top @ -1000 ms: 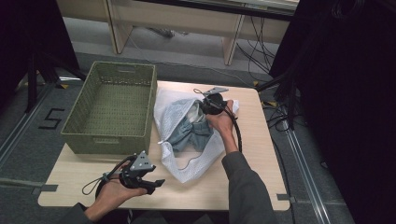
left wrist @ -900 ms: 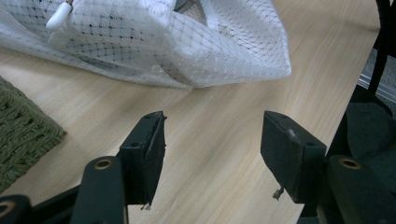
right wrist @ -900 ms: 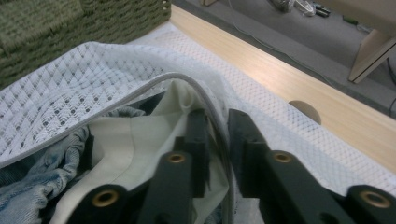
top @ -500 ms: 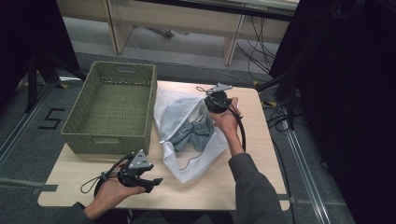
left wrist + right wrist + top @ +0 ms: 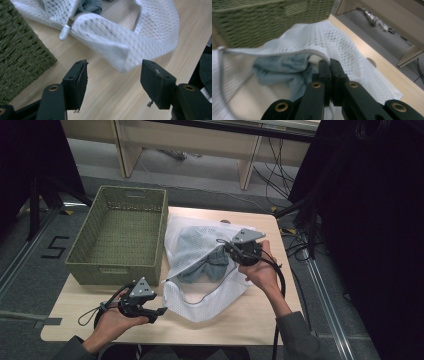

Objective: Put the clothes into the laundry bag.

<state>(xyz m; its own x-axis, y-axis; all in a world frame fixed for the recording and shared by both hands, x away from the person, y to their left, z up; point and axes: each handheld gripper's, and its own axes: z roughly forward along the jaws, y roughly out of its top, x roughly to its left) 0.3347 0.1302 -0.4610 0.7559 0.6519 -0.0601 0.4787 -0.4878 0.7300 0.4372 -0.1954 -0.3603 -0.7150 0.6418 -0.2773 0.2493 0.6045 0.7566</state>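
On the pale wooden table (image 5: 240, 320), a white mesh laundry bag (image 5: 200, 295) is lying just right of the green woven basket (image 5: 120, 232), with a grey-blue garment (image 5: 207, 262) showing inside its open mouth. The right gripper (image 5: 231, 247) is reaching over the bag's middle; its jaws have just been closing and are now pinched tight on the bag's zippered rim (image 5: 287, 53). The left gripper (image 5: 157, 312) is resting near the table's front edge, its jaws standing apart and empty, the bag's near corner (image 5: 120, 57) lying just beyond them.
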